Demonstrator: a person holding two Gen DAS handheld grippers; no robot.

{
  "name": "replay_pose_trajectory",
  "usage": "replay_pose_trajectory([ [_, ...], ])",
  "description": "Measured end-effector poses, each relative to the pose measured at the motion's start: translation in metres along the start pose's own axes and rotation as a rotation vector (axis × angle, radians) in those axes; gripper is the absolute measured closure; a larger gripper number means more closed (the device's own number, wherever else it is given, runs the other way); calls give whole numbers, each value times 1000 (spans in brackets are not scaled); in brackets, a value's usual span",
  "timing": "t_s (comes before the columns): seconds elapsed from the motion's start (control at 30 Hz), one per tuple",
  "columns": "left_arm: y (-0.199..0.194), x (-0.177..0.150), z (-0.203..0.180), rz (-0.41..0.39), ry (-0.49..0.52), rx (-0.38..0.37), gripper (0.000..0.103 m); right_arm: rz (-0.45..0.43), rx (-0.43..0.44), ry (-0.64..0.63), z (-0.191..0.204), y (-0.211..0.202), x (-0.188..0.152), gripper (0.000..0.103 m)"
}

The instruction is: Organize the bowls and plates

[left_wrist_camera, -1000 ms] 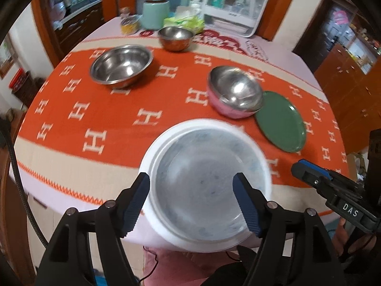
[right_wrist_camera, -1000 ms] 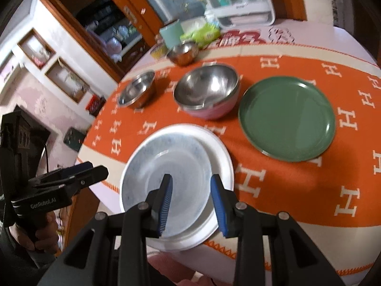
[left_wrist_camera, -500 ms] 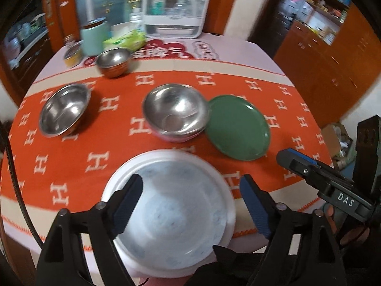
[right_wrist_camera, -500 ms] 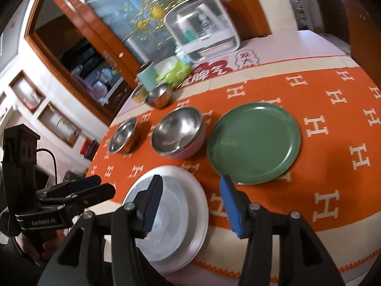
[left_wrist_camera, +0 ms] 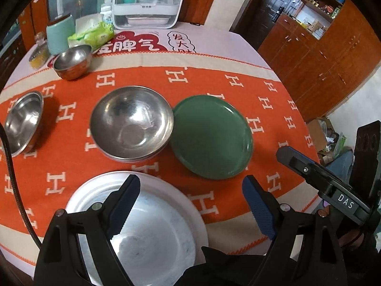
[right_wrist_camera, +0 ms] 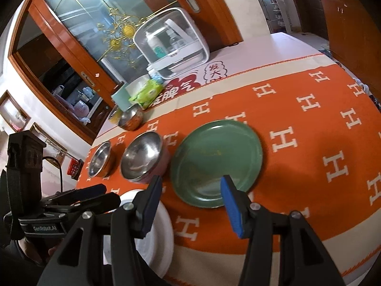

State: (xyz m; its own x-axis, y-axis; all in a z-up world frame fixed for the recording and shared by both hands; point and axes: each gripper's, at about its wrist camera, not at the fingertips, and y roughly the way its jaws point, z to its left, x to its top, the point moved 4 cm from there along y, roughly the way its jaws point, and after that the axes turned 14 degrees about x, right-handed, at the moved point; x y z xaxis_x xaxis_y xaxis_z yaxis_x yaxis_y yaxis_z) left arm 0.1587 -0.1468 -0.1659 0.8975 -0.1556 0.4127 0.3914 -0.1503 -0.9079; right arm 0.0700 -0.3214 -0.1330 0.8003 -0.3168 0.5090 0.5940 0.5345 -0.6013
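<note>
The left gripper (left_wrist_camera: pixel 190 197) hangs above the near edge of the table (left_wrist_camera: pixel 214 40), its jaws wide with nothing between them. Under it a white plate (left_wrist_camera: pixel 166 214) lies at the near edge on the orange cloth (left_wrist_camera: pixel 71 162), with a marbled dish (left_wrist_camera: pixel 152 245) set inside it. No pad touches either one.

The right gripper (right_wrist_camera: pixel 190 190) hovers further toward the right edge, above the near rim of the green plate (right_wrist_camera: pixel 214 157). Its jaws stand about half open and have just been opening; nothing is between them and the plate lies flat below, untouched.

The green plate sits near the middle of the cloth, just beside a large steel bowl (left_wrist_camera: pixel 132 121) that seems to rest in a pink one (right_wrist_camera: pixel 158 166); whether plate and bowl touch is unclear. Toward the left edge lies a second steel bowl (left_wrist_camera: pixel 22 121), tilted in the left view. A smaller steel bowl (left_wrist_camera: pixel 72 60) stands near the far edge, at the cloth's border, close to a mint canister (left_wrist_camera: pixel 58 35), a tissue pack (left_wrist_camera: pixel 91 34) and a white dish cabinet (left_wrist_camera: pixel 147 2).
</note>
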Motion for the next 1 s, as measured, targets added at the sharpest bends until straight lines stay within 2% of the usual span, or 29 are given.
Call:
replay_pose_trajectory([
  [0.23,27,8,-7,40,-58,-2,16,12,-30,37,-32,6,14,51],
  [0.47,59,14,-3,116,-135,15,16,73,-64,107,-64,26,17,51],
  [0.73,89,15,0,183,-181,2,17,128,-46,156,-87,48,14,51],
  [0.87,98,17,-1,189,-184,6,22,148,-28,169,-93,56,12,51],
  [1.0,107,19,-3,193,-183,19,31,155,-5,173,-96,62,12,51],
])
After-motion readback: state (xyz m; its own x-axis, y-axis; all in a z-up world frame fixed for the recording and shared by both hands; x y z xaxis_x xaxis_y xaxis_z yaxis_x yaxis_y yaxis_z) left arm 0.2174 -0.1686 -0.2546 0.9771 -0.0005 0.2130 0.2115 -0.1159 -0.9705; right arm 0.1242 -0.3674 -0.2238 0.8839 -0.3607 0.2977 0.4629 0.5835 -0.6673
